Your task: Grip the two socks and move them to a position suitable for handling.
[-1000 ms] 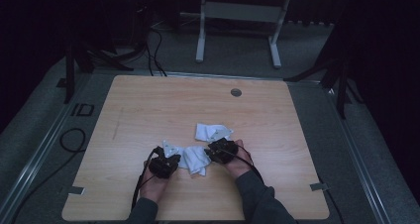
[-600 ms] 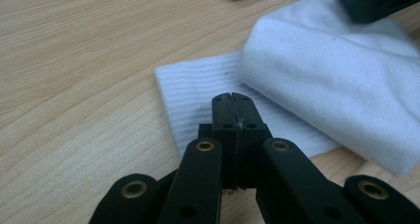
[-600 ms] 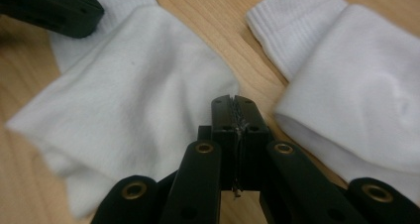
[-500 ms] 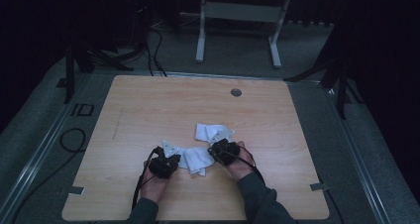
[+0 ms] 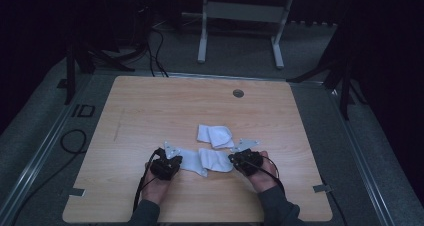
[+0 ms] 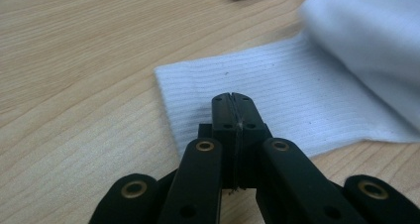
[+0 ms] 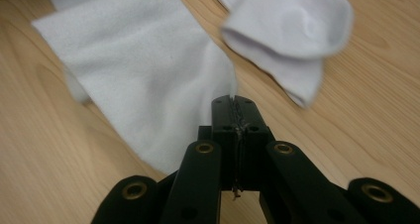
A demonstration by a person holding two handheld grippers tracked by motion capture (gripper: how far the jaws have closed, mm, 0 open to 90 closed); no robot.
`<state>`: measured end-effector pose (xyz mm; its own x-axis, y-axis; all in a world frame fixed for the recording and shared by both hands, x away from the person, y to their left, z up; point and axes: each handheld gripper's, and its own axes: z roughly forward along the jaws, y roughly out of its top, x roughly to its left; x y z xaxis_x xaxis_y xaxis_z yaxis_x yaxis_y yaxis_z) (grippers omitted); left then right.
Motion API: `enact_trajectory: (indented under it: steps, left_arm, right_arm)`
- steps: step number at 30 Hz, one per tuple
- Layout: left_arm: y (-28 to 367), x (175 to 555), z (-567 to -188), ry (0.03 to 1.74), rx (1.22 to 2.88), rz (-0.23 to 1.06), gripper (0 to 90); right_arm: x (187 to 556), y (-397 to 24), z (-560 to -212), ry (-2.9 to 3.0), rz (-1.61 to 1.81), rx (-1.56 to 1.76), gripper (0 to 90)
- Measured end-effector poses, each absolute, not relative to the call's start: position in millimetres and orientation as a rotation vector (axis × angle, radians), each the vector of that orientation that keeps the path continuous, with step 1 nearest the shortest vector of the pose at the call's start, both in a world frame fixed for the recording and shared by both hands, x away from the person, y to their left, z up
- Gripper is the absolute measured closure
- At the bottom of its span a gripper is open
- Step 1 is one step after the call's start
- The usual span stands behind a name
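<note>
So there's a white sock [image 5: 202, 160] lying flat on the wooden table [image 5: 150, 111], near the person's edge, stretched out between the two grippers. It's a plain white one, no pattern or logo that I can spot. Up close in the left gripper view the sock [image 6: 277, 100] has fine ribbing running along the cuff end, with a straight clean edge at the opening. In the right gripper view the other end of the sock [image 7: 143, 80] looks smoother and a bit fuzzy, more like fleece than ribbed knit.

The left gripper [image 5: 166, 167] has its jaws pressed tight together on the ribbed cuff; in its own view the left gripper [image 6: 232, 98] sits right on the fabric a little in from the edge. The right gripper [image 5: 243, 162] is also pinched together, and its jaws have just been closing; in its view the right gripper [image 7: 233, 101] has a thin bit of the sock's edge caught between the tips.

A second white sock [image 5: 214, 135] sits folded over just beyond the first, further from the person. In the right gripper view that second sock [image 7: 289, 30] looks bunched up and rounded.
</note>
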<state>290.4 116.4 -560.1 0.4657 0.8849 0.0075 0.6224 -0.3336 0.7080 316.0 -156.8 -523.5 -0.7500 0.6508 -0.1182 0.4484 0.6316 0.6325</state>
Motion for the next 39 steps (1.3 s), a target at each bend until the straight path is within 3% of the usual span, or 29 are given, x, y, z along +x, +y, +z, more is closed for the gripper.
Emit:
enact_trajectory:
  steps: [15, 37, 39]
  left_arm:
    - [117, 290, -560, 1.242, 2.076, 0.526, 89.5]
    - [114, 286, -559, 1.227, 2.087, 0.484, 89.4]
    - [115, 286, -559, 1.228, 2.08, 0.464, 89.4]
  right_arm:
    - [315, -205, -525, 2.458, 0.806, 1.013, 88.5]
    - [320, -216, -526, 2.432, 0.714, 1.026, 88.1]
    - [318, -214, -527, 2.463, 0.715, 1.009, 80.2]
